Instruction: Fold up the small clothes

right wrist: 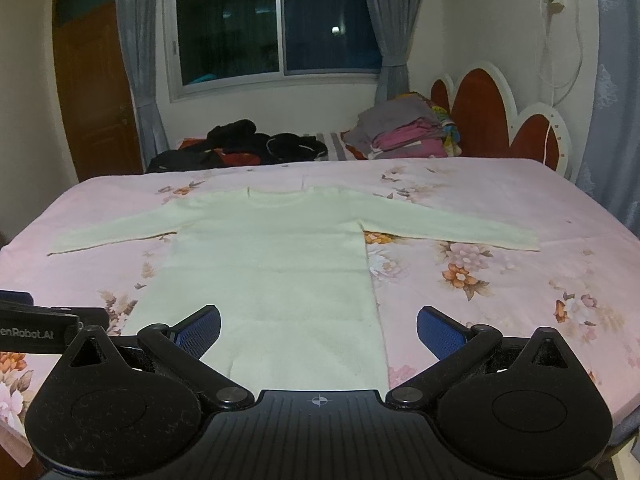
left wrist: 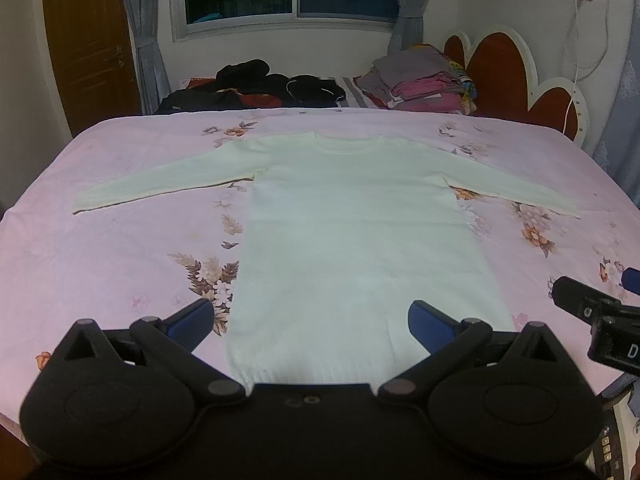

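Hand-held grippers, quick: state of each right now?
Left hand-held gripper: open, holding nothing, above the white sweater hem.
Right hand-held gripper: open, holding nothing.

text "enRobot.AI" | on left hand-held gripper [right wrist: 40,330] body | first letters cut off at frame edge

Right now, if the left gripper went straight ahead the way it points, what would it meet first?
Probably the white sweater, lying flat on the bed; the left gripper is open over its hem. Depth is uncertain.
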{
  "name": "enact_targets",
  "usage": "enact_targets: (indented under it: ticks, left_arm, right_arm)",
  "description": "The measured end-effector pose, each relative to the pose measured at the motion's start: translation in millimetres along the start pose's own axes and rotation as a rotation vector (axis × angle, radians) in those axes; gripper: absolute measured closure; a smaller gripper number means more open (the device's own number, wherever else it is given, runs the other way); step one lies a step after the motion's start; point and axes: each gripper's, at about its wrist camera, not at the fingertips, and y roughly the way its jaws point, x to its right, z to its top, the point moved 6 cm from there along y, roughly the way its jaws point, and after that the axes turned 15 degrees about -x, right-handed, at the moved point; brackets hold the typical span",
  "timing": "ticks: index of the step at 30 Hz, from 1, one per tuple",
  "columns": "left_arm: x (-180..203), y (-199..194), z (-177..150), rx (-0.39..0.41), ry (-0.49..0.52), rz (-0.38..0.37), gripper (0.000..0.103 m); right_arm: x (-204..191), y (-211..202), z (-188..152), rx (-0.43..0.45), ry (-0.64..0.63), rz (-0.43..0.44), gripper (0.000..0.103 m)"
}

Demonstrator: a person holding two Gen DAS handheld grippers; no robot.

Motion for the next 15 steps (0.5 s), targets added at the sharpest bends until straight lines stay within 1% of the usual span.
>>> enact_targets:
  ticks: [5, 8, 10, 13, 15]
  left_arm:
    - [-4, 7, 9, 0.011, -0.003, 0.014, 0.0]
    - [-7, 15, 17, 0.009, -0.024, 0.013, 0.0]
    - [-9, 21, 23, 0.005, -0.041, 0.009, 0.0]
    - [-12, 33, 33, 0.0, -0.055, 0.023, 0.0]
    - [-13, 42, 41, -0.004, -0.062, 0.032, 0.0]
  right_arm:
    - [9, 9, 8, 0.009, 0.009, -0.009, 0.0]
    - [16, 15, 14, 0.027, 0.013, -0.014, 0.0]
    - [23, 23, 20, 0.026, 0.023, -0.011, 0.0]
    - [37, 36, 29, 0.025, 0.047, -0.014, 0.0]
    - [46, 46, 35, 0.027, 0.055, -0.031, 0.0]
